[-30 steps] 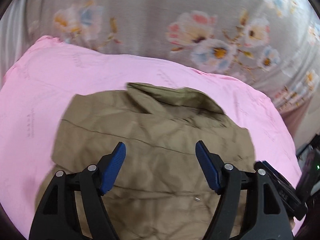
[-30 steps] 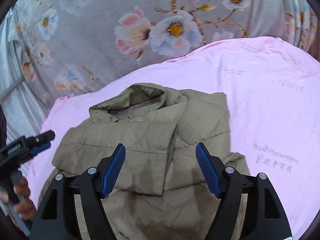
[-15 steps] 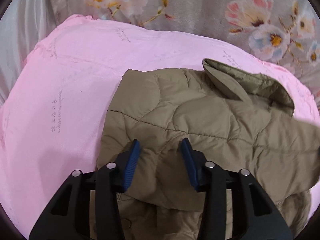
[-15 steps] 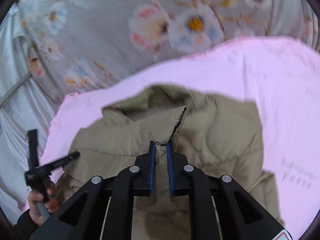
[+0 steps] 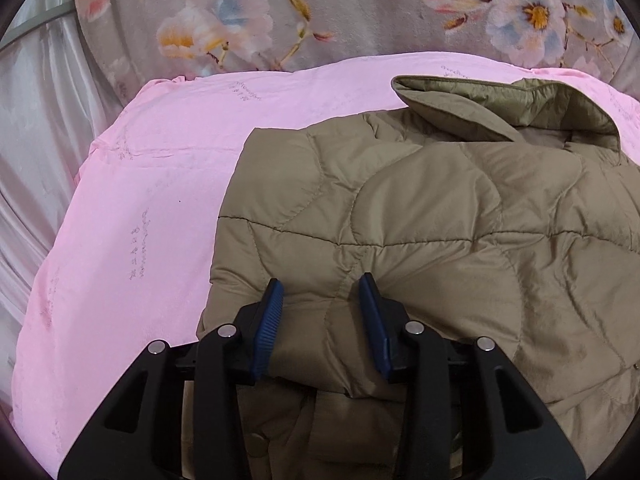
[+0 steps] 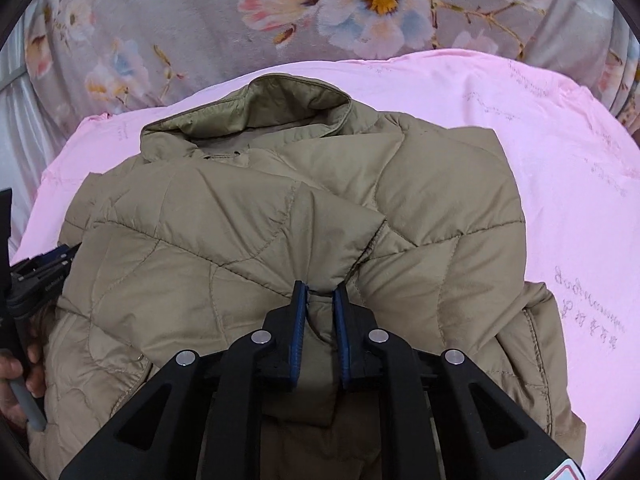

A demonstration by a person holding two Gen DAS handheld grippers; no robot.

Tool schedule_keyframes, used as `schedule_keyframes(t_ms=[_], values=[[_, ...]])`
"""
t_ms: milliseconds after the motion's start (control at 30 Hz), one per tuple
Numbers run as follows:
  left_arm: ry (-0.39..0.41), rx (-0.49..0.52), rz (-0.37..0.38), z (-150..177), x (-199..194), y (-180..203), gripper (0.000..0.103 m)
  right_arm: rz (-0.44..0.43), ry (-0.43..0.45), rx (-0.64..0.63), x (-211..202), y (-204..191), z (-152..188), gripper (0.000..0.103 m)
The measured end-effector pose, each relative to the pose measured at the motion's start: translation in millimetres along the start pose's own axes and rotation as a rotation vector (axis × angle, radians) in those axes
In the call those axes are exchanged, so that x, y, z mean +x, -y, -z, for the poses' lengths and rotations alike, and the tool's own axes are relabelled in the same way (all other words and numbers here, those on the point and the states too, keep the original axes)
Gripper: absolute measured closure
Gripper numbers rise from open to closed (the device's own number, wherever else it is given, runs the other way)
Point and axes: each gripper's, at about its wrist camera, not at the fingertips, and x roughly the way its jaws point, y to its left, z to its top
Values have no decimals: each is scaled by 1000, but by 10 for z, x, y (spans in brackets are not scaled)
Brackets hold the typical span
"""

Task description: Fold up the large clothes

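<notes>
An olive-brown quilted jacket (image 5: 420,208) lies on a pink sheet (image 5: 152,184), collar at the far end. My left gripper (image 5: 322,288) is shut on a thick folded edge of the jacket near its left side. In the right wrist view the jacket (image 6: 248,220) lies the same way, and my right gripper (image 6: 320,292) is shut on a pinched fold of its fabric near the middle. The left gripper's tool (image 6: 40,276) shows at the left edge of the right wrist view, held by a hand.
The pink sheet (image 6: 560,168) covers a bed. A grey blanket with a flower print (image 5: 360,12) lies behind it. Pale satin fabric (image 5: 36,128) hangs at the left.
Both grippers have closed on the jacket. The left one moved to the jacket's left side; the right one came down onto a fold in the middle.
</notes>
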Motion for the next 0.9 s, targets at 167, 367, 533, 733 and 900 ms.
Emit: schedule_keyframes(t_ms=[167,367,533,733,900], values=[[-4,14,-12,2,15,23,64,-45,-11,43,27,65,14,92],[-5,-45,57,-61,-47,-117,57,-99,-26,90,-46,149,-34,85],[33,-149,225,-393,-377,-348,35,-188,73,167,-417,337,-402,52],[-51,-263,507,-1092,-228,-117,13,-238,60,314,-26,528,-1050,45],[-214,-352,569,-1315,383,216,14,-260,-80,410,585,529,-1149,43]])
